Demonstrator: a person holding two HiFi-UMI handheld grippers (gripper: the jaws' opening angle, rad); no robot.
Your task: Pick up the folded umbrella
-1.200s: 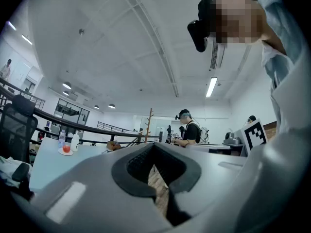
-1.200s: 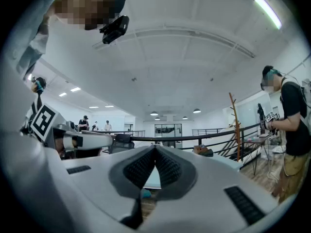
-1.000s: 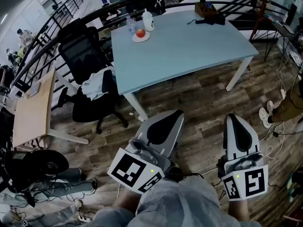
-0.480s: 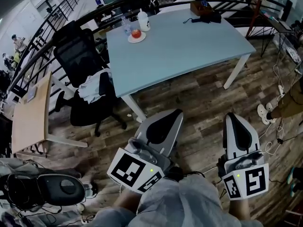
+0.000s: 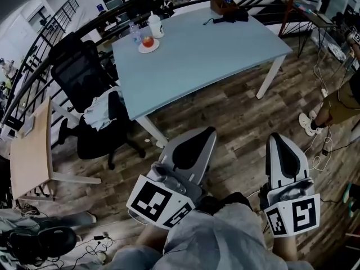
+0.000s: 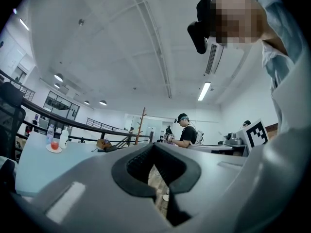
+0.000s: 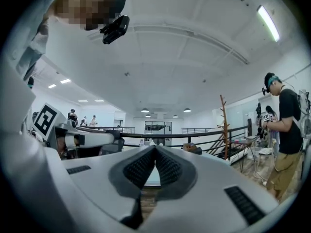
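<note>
Two grippers are held low in the head view, above a wooden plank floor (image 5: 236, 111) and short of a pale blue counter (image 5: 197, 55). The left gripper (image 5: 208, 131) has its fingers (image 6: 138, 163) closed tip to tip with nothing between them. The right gripper (image 5: 278, 138) is the same, its ribbed fingers (image 7: 140, 168) meeting at the tips, empty. The folded umbrella (image 5: 232, 16), black, lies at the counter's far end just beside a brown box (image 5: 220, 4), well apart from both grippers. Near the far-left corner stand a red drink (image 5: 148, 40) on a saucer (image 5: 142, 48), a white cup (image 5: 154, 22) and a clear bottle (image 5: 135, 32). A black office chair (image 5: 79, 66) draped with a pale garment (image 5: 97, 107) stands at the counter's left side.
</note>
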